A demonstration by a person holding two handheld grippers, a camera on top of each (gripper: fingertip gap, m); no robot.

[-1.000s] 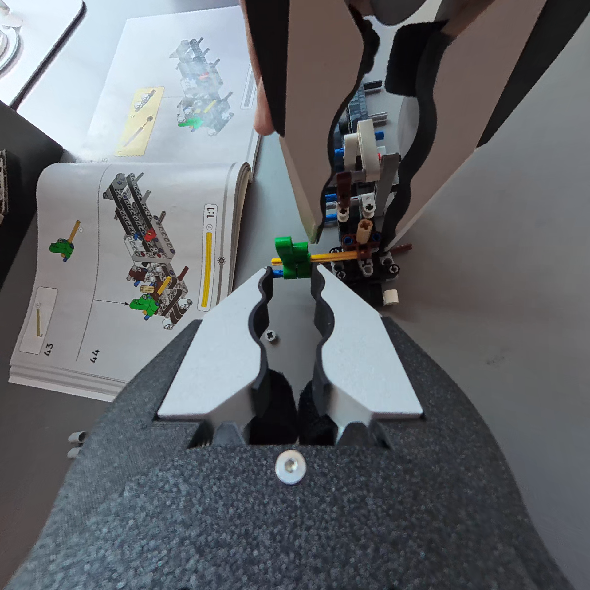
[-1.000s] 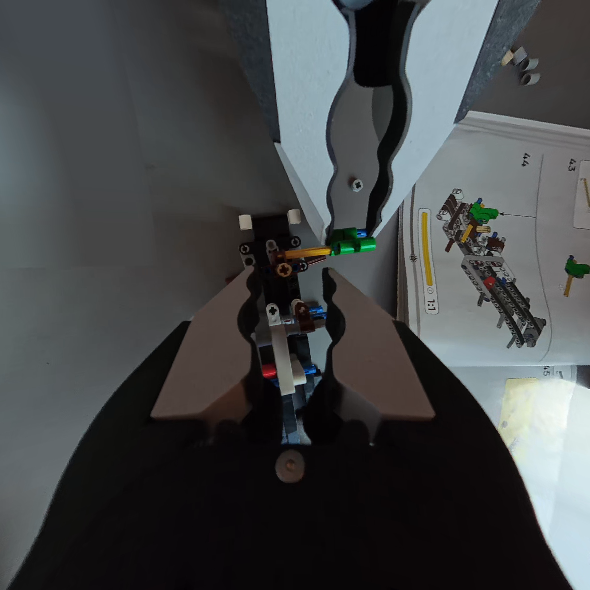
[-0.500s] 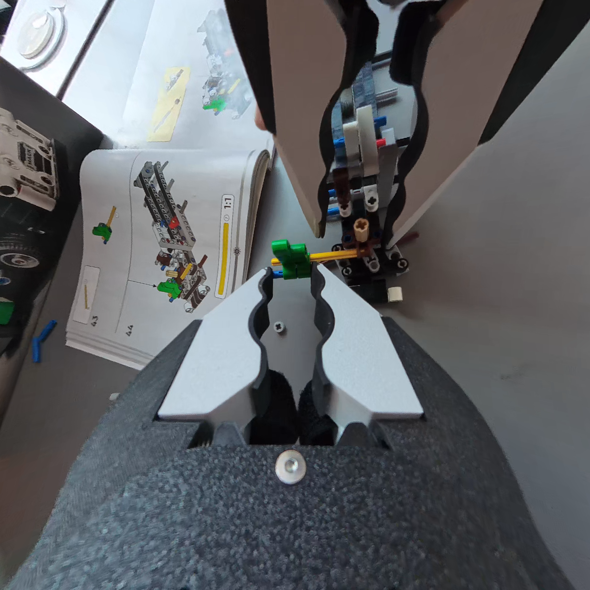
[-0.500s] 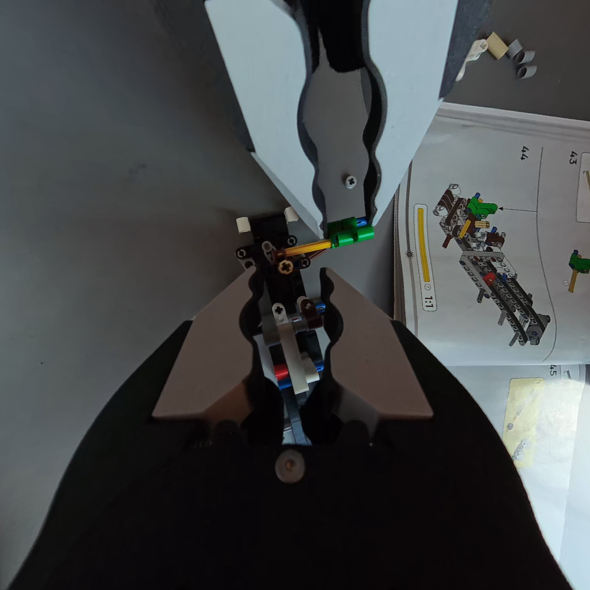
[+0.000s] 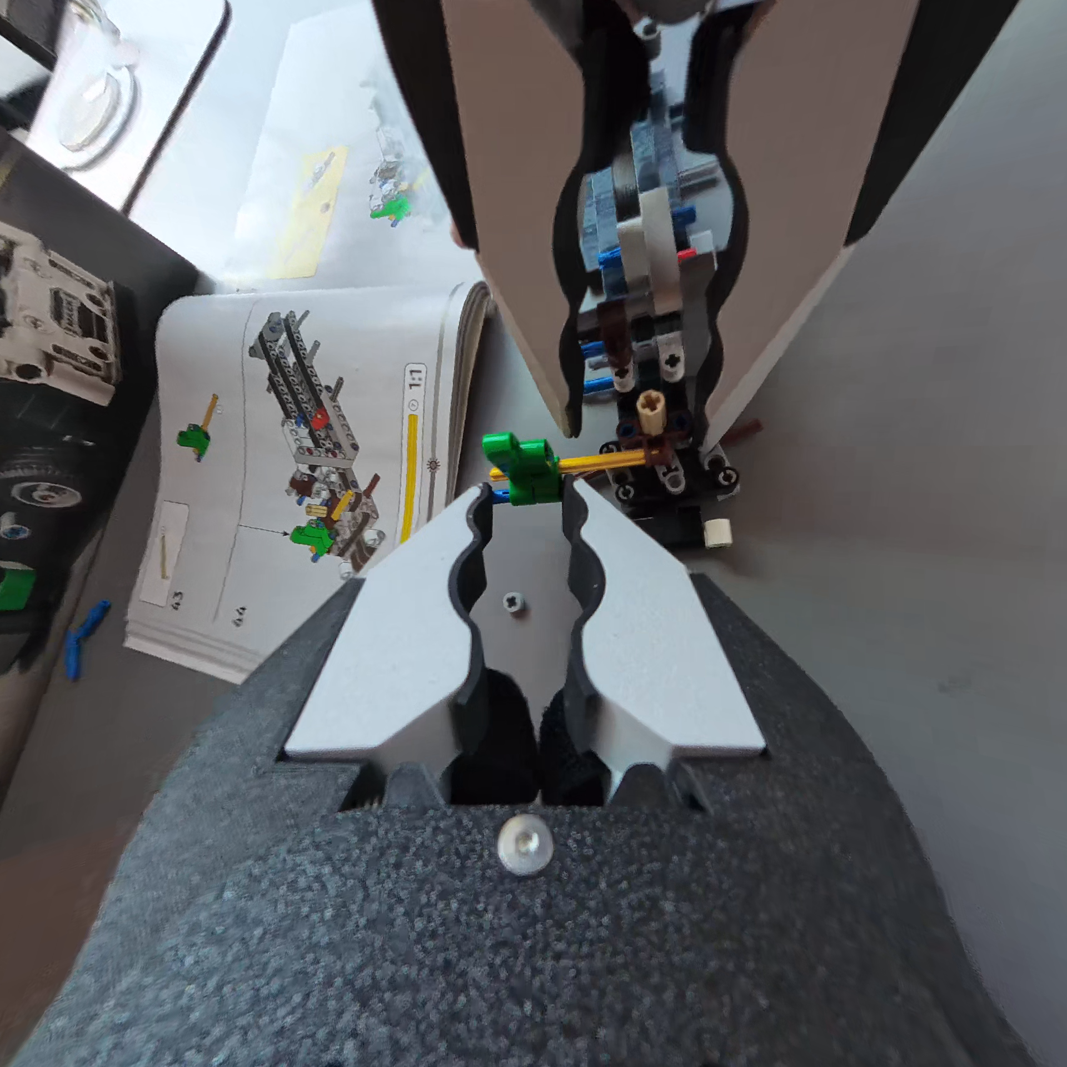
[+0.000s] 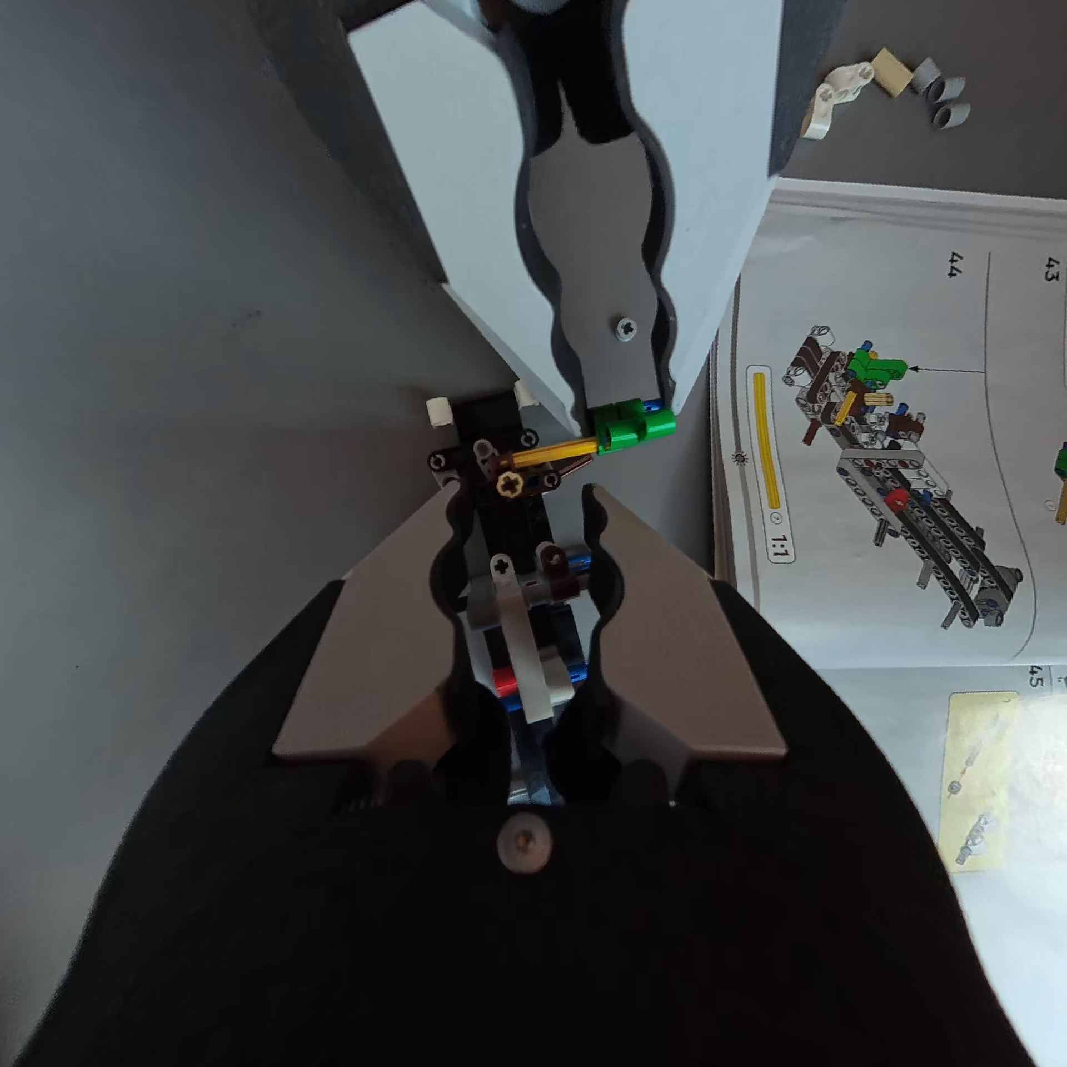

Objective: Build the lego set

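Left claw (image 5: 526, 491) narrowly parted, tips pinching green connector (image 5: 522, 462) on a yellow axle (image 5: 600, 460). Right claw (image 6: 522, 496) clamped on the beam-built lego chassis (image 6: 519, 612), opposite, tips nearly meeting. Axle bridges into the chassis's brown end. Matte grey desk (image 6: 173, 404); open instruction booklet (image 5: 277, 462) left of the left claw.

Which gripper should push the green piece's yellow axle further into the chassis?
Left, probably. The left gripper already grips the green piece on the yellow axle; the right gripper is occupied steadying the chassis.
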